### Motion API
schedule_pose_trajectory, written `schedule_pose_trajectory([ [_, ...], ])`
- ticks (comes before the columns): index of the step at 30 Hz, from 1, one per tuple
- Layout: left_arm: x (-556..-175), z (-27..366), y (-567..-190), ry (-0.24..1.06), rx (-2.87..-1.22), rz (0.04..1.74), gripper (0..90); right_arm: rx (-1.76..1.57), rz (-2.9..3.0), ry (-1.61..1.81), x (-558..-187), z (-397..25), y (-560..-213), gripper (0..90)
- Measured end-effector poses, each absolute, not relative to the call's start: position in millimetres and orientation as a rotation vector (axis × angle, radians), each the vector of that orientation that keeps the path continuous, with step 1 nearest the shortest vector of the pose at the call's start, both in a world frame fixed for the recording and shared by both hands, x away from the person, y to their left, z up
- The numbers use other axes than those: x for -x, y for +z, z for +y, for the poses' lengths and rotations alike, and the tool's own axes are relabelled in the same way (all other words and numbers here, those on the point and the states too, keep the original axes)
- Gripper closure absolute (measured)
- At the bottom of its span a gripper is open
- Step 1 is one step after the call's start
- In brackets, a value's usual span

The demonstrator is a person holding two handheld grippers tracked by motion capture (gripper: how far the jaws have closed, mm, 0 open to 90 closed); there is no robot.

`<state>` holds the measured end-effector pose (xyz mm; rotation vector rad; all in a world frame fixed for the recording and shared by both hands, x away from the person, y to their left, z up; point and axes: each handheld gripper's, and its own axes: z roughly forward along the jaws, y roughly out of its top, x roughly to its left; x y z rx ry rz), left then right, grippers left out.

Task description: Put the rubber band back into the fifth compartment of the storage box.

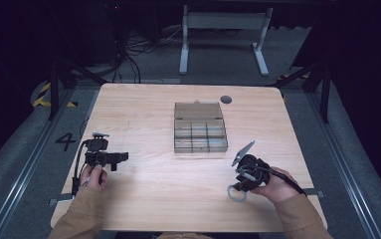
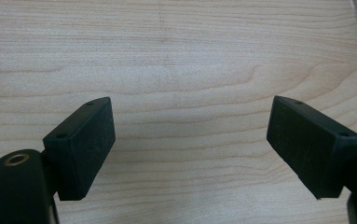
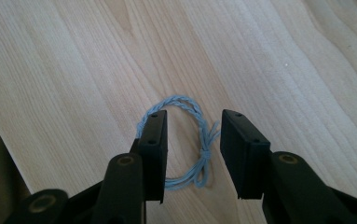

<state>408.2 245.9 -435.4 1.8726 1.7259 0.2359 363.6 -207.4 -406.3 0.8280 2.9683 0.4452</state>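
Blue twisted cord loop [image 1: 236, 194] lies flat on the surface [image 1: 188, 199] near the front edge in the high view, just under my right tool [image 1: 238, 185], which points down at it. My left tool [image 1: 112, 158] rests well apart at the left edge, and a clear compartment box [image 1: 199, 128] sits mid-surface, lid up.

From the left gripper view, my left tool [image 2: 190, 135] is spread wide, with bare wood between its jaws.

From the right gripper view, my right tool [image 3: 192, 140] is partly open and grips nothing. The loop [image 3: 185, 140] sits between and beneath the jaws, with the knot between them and the arc passing under the left one. My worry is that the cord is thin and flat, so a close here may pinch air or skid the loop away.
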Motion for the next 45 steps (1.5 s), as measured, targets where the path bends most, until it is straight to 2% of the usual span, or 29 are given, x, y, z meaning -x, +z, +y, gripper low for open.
schedule_pose_trajectory([
  [12, -408.3, 245.9, -435.6, 0.235, -1.874, 1.726, 16.0, -0.885, 2.968, 0.318, -368.4, -207.8, -419.2, 63.3],
  [22, -408.3, 246.1, -435.7, 0.235, -1.872, 1.726, 16.0, -0.882, 2.981, 0.251, -368.4, -205.9, -423.8, 70.8],
  [31, -408.2, 246.4, -435.5, 0.234, -1.872, 1.726, 16.0, -0.883, 2.973, 0.197, -367.2, -204.8, -425.5, 84.2],
  [45, -408.3, 246.7, -435.3, 0.234, -1.872, 1.726, 16.1, -0.873, 2.946, 0.297, -362.8, -207.1, -407.9, 85.2],
])
